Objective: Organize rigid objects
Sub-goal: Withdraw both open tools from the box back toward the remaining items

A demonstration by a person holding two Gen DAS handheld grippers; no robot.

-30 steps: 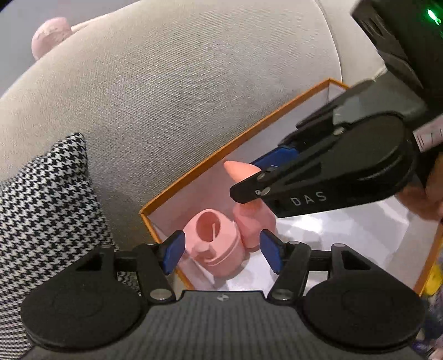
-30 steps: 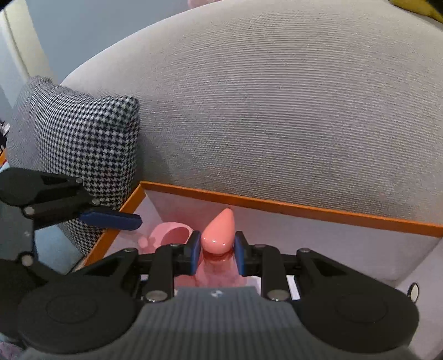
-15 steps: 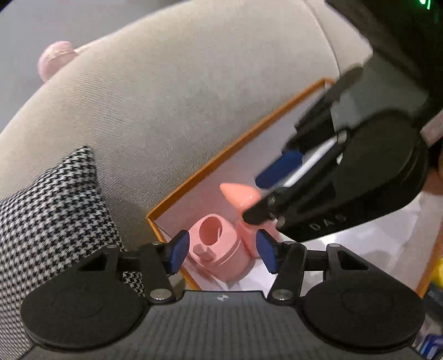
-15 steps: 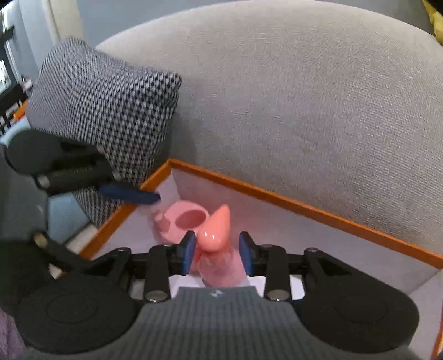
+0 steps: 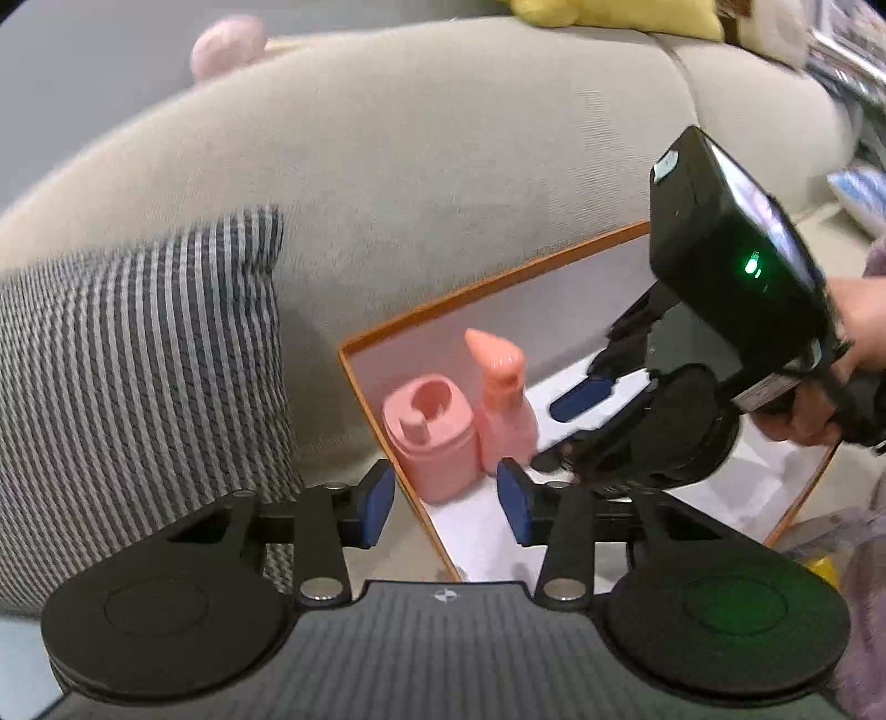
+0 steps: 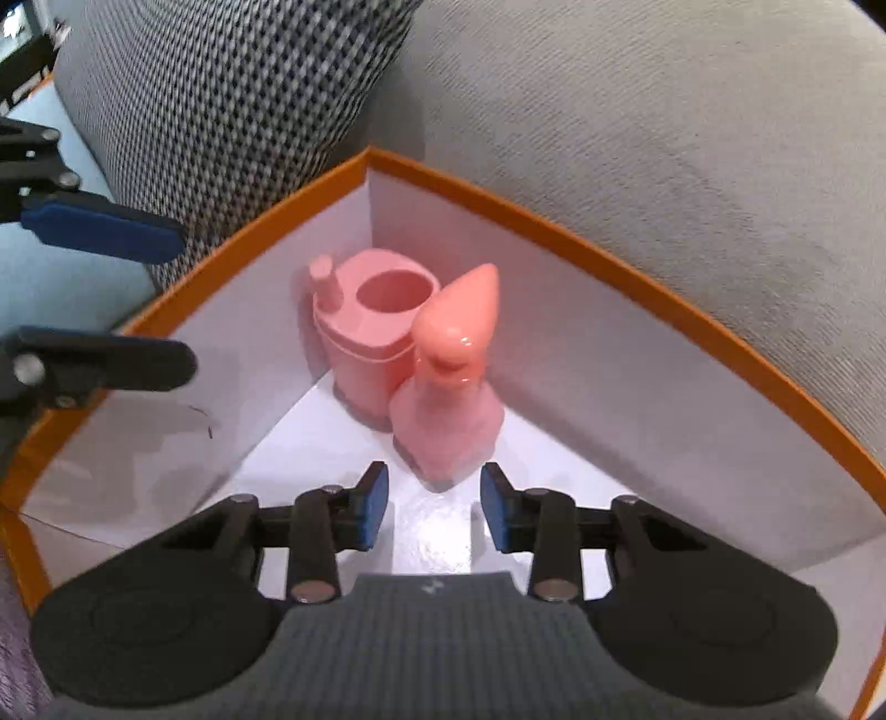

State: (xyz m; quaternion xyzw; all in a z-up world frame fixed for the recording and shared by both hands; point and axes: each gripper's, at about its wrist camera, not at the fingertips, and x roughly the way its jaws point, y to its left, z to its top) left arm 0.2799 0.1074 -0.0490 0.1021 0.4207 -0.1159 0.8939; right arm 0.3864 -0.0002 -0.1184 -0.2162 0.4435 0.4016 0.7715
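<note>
Since the earlier frame the right claw [image 6: 433, 501] has let go of the pink spray bottle [image 6: 449, 387] and pulled back; its jaws are closing with nothing between them. That bottle stands upright mid-frame in the far corner of the orange-rimmed box [image 6: 609, 260], touching the pink container [image 6: 370, 327]. At lower centre of its own view, the left claw [image 5: 446, 501] is closing, empty, over the box edge beside the houndstooth cushion [image 5: 138, 376].

— What sort of place was shown?
— A home living room: a grey sofa [image 5: 443, 166] was seen, with a houndstooth cushion [image 6: 221, 83] propped on it.
— Anything else?
— Plush toys [image 5: 609, 16] were laid along the backrest.
</note>
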